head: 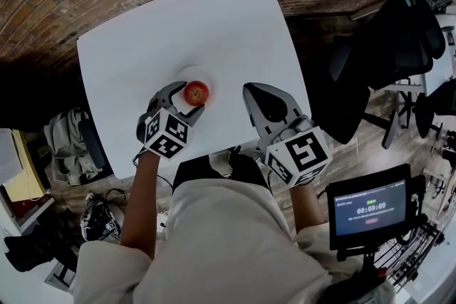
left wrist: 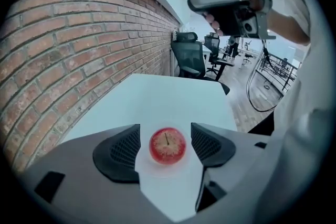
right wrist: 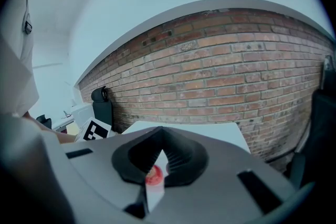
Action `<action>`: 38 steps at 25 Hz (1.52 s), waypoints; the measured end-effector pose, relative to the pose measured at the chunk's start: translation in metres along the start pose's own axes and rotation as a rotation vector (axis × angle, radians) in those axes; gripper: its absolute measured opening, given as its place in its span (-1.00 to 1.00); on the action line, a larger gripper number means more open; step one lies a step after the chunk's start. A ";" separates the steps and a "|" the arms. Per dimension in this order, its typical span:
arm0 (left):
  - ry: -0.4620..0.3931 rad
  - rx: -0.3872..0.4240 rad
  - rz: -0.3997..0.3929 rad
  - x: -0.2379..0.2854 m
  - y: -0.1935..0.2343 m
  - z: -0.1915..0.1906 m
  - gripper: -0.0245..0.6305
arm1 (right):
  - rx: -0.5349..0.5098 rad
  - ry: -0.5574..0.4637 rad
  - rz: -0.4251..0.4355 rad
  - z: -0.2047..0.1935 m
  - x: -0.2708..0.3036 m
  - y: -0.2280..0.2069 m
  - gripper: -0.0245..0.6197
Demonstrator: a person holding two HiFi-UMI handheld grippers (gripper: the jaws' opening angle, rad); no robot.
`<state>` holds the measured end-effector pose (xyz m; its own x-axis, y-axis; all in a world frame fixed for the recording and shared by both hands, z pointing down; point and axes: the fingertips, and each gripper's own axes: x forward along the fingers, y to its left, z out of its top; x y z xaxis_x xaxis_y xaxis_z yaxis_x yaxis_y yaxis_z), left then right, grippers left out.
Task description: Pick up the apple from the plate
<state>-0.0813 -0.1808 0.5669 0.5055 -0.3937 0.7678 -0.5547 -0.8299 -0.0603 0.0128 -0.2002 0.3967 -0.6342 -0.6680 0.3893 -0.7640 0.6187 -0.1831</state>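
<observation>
**Our left gripper (head: 184, 100) straddles the apple (left wrist: 167, 146) on its plate (head: 192, 72).**

We hold the left gripper's jaws spread wide, one on either side of the red apple. A sliver of white shows between each pad and the fruit, so nothing is grasped yet. The apple sits stem up on the small white plate on the white table (head: 214, 25), directly between those jaws. Our right gripper (head: 253, 92) hangs to the right of the apple, clear of the plate, its jaws clenched together on nothing.
</observation>
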 end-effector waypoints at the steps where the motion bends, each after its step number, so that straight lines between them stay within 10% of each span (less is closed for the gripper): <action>1: 0.002 -0.006 -0.010 0.002 -0.001 -0.002 -0.04 | 0.001 0.002 -0.002 0.000 0.001 0.000 -0.92; 38: 0.117 -0.044 -0.055 0.050 -0.005 -0.053 0.14 | 0.003 0.034 -0.002 -0.014 0.016 0.000 -0.92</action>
<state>-0.0887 -0.1753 0.6396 0.4569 -0.2976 0.8383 -0.5581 -0.8297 0.0096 0.0043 -0.2049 0.4150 -0.6281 -0.6548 0.4203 -0.7658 0.6160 -0.1848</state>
